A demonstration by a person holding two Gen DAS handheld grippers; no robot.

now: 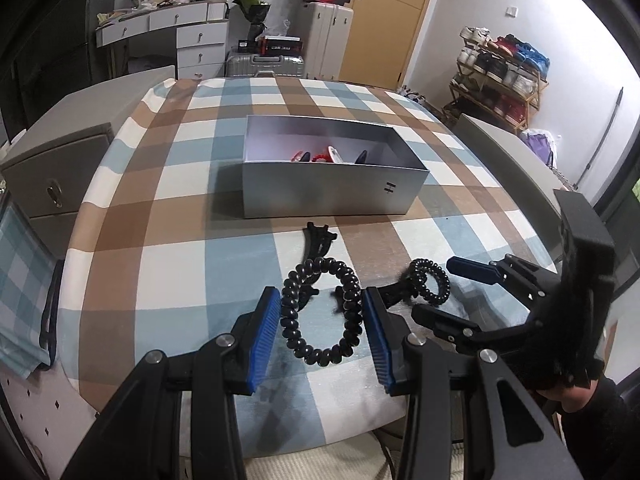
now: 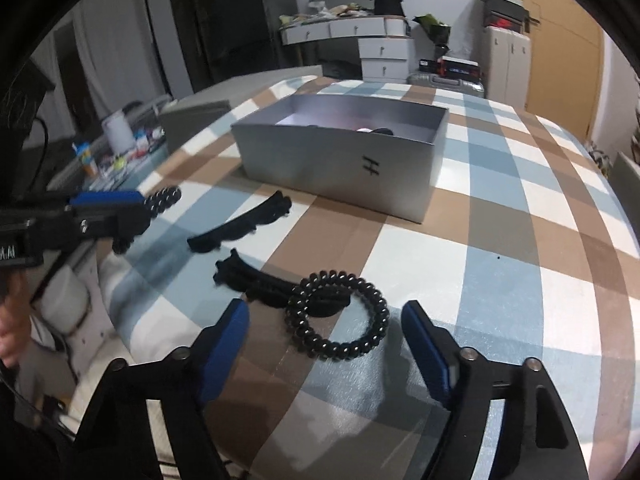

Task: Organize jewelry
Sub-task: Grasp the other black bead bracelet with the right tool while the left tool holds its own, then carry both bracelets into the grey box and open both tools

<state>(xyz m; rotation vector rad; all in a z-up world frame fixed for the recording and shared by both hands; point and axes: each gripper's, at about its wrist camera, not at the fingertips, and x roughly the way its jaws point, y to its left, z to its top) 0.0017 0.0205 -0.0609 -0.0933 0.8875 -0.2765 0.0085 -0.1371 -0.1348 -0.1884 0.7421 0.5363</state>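
Observation:
A silver open box [image 1: 328, 192] stands mid-table, with red and black hair items inside; it also shows in the right wrist view [image 2: 340, 168]. My left gripper [image 1: 320, 320] is open, its blue pads either side of a large black spiral hair tie [image 1: 320, 312] lying on a black hair clip [image 1: 314, 240]. My right gripper [image 2: 324, 344] is open around a smaller black spiral hair tie [image 2: 338, 320] that rests on another black clip [image 2: 256, 280]. The right gripper also shows in the left wrist view [image 1: 452, 292]. A third black clip [image 2: 240, 224] lies nearer the box.
The table carries a blue, brown and white checked cloth [image 1: 168, 208]. A grey drawer cabinet [image 1: 52, 176] stands left of it. Suitcases, a white desk [image 1: 176, 28] and a shoe rack [image 1: 500, 76] stand behind. A cluttered side table [image 2: 116, 148] is at the left.

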